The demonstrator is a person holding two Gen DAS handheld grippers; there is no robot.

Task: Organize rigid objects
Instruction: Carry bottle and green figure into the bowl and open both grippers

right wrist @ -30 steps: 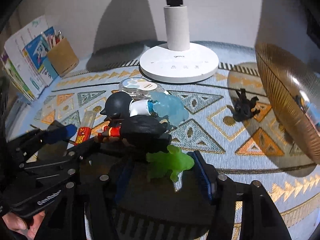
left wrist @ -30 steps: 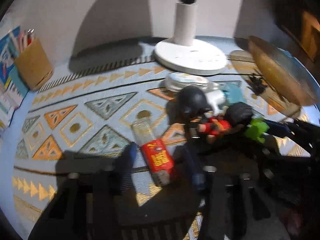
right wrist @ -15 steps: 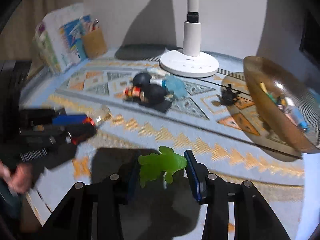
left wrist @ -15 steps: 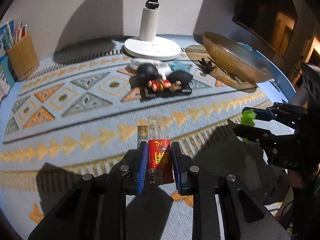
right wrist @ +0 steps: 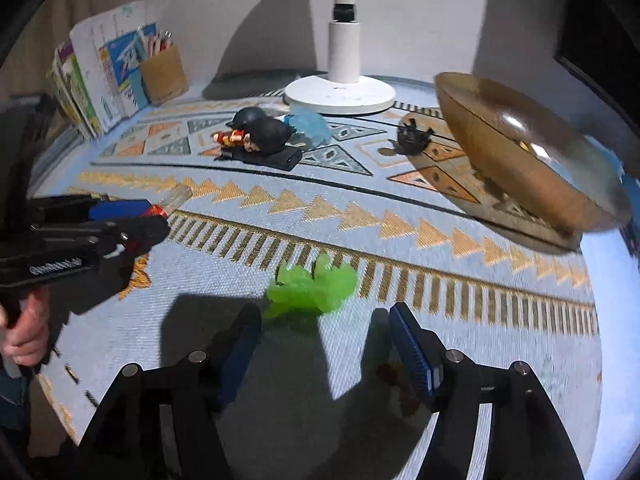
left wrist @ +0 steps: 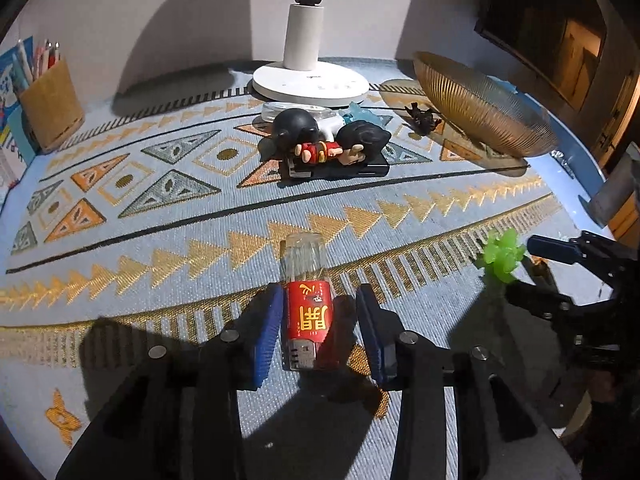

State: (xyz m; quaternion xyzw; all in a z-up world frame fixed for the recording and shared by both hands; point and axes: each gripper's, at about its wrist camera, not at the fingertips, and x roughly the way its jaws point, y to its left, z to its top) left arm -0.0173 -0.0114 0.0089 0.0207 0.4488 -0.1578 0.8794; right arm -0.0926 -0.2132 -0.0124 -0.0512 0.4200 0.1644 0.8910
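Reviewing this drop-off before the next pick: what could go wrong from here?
1. The lighter lies between the opening fingers of the left gripper, close to the left pad; pulling back crooked could drag it.
2. The green toy sits just ahead of the opening right gripper; a forward nudge might push it along the cloth.
3. Both grippers work close together and could clash.

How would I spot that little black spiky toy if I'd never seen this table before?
Find the white lamp base at the back of the patterned mat, then the big ribbed golden bowl to its right. The black spiky toy sits on the mat between them, close by the bowl. It stands alone, smaller and darker than the clustered figurines.
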